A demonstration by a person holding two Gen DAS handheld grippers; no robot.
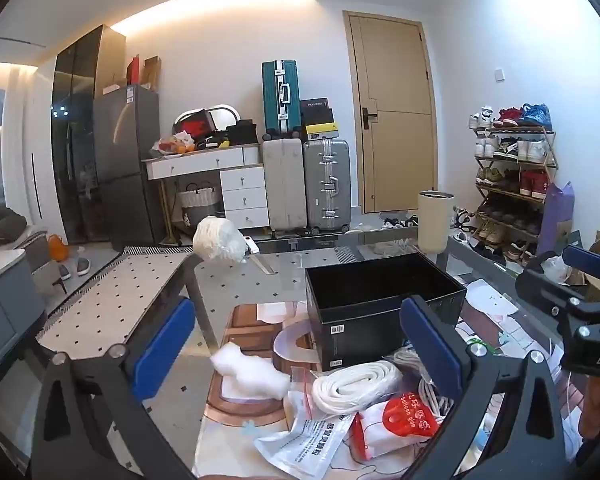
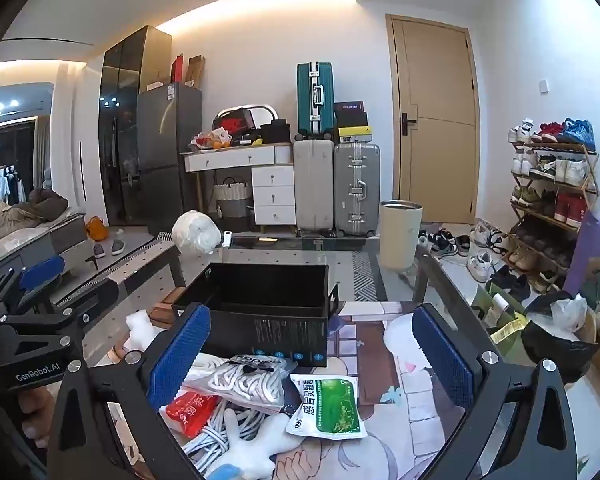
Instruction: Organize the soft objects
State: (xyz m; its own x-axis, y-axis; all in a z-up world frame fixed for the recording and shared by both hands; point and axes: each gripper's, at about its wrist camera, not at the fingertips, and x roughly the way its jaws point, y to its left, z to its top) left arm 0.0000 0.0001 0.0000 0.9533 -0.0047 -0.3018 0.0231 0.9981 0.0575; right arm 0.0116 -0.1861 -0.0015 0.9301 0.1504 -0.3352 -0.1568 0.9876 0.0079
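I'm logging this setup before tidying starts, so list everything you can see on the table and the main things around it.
Storage box: one, black, open, empty, table centre.
Rope coil: one, white, before box.
Bagged cord: one, white, clear bag.
Red packet: one, red-white, near edge.
Green sachet: one, green-white, right of pile.
Cotton wad: one, white, left of box.
Wrapped bundle: one, white, far table edge.
Bin: one, cream, floor.
Suitcases: three, teal, beige, silver, by door.
Shoe rack: one, full, right wall.
Left gripper: open.
Right gripper: open.
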